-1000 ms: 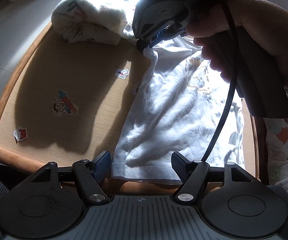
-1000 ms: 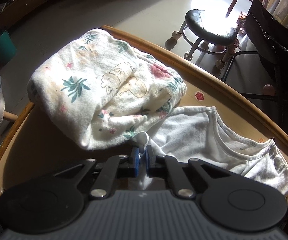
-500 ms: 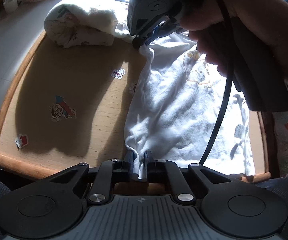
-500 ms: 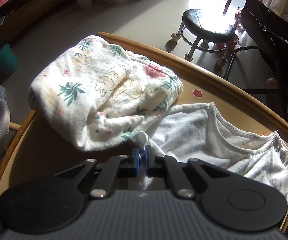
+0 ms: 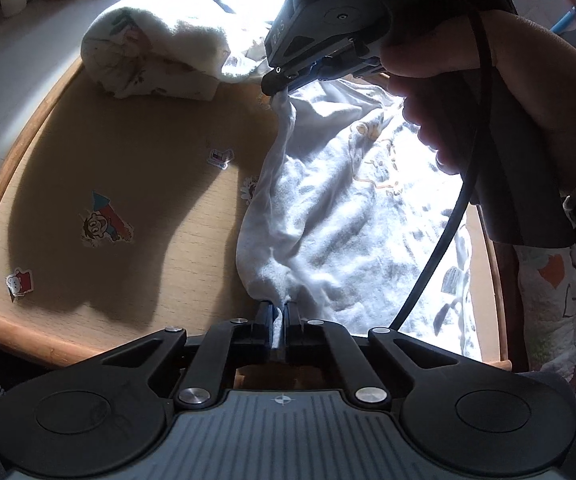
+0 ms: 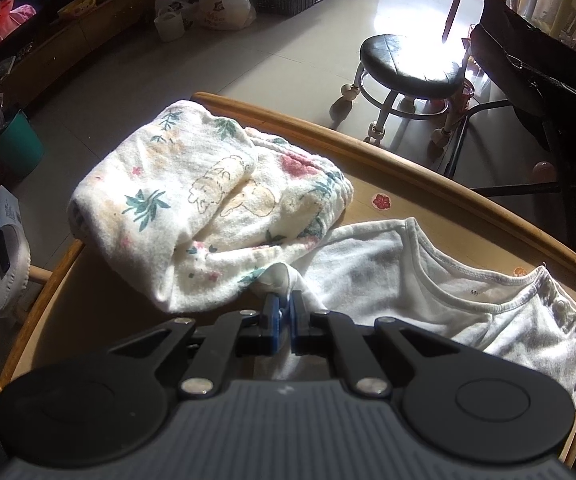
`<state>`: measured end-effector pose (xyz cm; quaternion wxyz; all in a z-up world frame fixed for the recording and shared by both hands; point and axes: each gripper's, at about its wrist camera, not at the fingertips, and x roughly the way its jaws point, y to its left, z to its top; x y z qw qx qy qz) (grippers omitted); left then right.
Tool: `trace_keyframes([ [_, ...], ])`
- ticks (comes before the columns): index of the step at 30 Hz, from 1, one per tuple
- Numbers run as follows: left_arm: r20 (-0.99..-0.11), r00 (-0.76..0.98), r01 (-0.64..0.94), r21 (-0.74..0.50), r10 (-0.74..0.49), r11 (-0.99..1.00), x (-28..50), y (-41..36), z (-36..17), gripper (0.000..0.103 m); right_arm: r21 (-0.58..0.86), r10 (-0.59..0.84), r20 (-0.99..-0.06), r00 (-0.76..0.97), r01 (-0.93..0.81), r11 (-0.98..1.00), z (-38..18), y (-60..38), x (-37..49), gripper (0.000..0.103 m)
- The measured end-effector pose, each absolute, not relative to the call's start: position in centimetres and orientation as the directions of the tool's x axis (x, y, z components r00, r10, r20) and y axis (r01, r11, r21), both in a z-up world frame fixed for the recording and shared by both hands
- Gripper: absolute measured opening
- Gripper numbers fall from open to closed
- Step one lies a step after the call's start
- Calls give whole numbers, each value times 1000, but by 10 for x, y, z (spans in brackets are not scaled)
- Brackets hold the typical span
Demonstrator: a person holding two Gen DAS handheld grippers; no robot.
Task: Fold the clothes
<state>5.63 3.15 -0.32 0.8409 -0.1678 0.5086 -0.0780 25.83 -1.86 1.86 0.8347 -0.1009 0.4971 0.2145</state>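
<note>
Because cartoon stickers (image 5: 105, 222) dot the bare left half of the wooden tabletop (image 5: 143, 184), that side is free to take a fold, while the folded floral blanket (image 6: 207, 204) sits pushed up against the far edge, out of the way. Just beside it, the white baby shirt (image 5: 340, 208) lies spread over the right half, neckline toward the far right corner, a pale cartoon print on its chest.

Along the shirt's left side the cloth is drawn into a raised ridge between two grips. The left gripper (image 5: 276, 320), at the near edge, has its jaws pressed together on the hem corner; the right gripper (image 6: 282, 314), at the far end, has its blue-padded jaws pinched on the shoulder or sleeve corner, touching the blanket. Holding both ends of one side suits carrying that edge across the shirt for a lengthwise fold.

As for writing, the right gripper's housing seems to carry raised letters "DAS". A care tag (image 5: 452, 280) at the shirt's near right edge is too small to read.
</note>
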Motion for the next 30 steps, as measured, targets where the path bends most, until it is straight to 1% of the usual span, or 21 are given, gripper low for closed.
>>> trace_keyframes([
  [7, -819, 503, -7, -323, -276, 946, 51, 33, 15, 5, 78, 294, -839, 458, -433, 898, 45, -37, 262, 5],
  [12, -810, 518, 43, -297, -275, 954, 52, 14, 28, 5, 99, 303, -821, 484, -402, 910, 61, -63, 264, 5],
  [18, -807, 517, 110, -269, -287, 957, 52, -8, 41, 5, 179, 332, -805, 491, -332, 926, 66, -101, 266, 5],
  [22, -811, 507, 153, -248, -291, 957, 51, -23, 46, 5, 308, 385, -793, 472, -236, 922, 52, -136, 266, 5],
  [26, -832, 473, 186, -226, -289, 956, 48, -38, 40, 5, 452, 454, -775, 439, -116, 885, 18, -168, 265, 5],
  [30, -855, 436, 209, -207, -280, 956, 45, -49, 31, 5, 540, 496, -759, 423, -17, 841, -13, -191, 260, 5],
])
